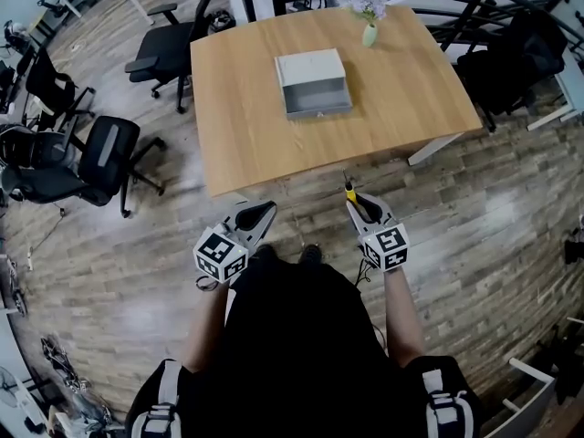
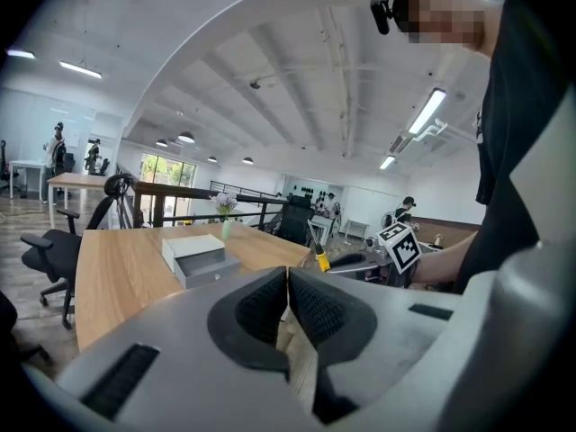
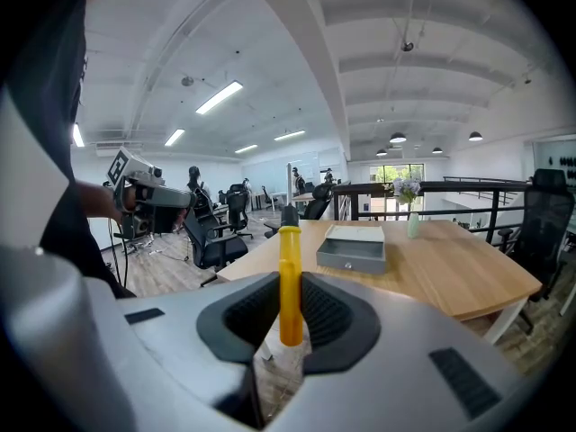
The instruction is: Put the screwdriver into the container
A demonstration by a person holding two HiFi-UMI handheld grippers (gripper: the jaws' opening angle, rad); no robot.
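Head view: a person's two grippers are shown side by side over the wooden floor (image 1: pixel 474 208), just short of the near edge of a wooden table (image 1: pixel 246 126). The right gripper (image 1: pixel 358 206) is closed on a screwdriver (image 1: pixel 349 192), which is held by its yellow handle, with the dark end projecting beyond the jaws toward the table. In the right gripper view the handle is seen upright between the two ribbed pads, both of which are pressed against it. The left gripper (image 1: pixel 265 210) is carried empty; in the left gripper view its jaws are brought together, with nothing between them.

The container (image 1: pixel 315 85), a grey and white box, is placed near the middle of the table, well apart from both grippers and from the screwdriver. Its open grey part is turned toward the near edge. A small vase of flowers (image 1: pixel 369 33) is set at the far side of the table, to the right of the container and not touching it. Black office chairs (image 1: pixel 100 158) are grouped on the floor to the left of the table. The screwdriver is thus located in the right gripper, outside the container.
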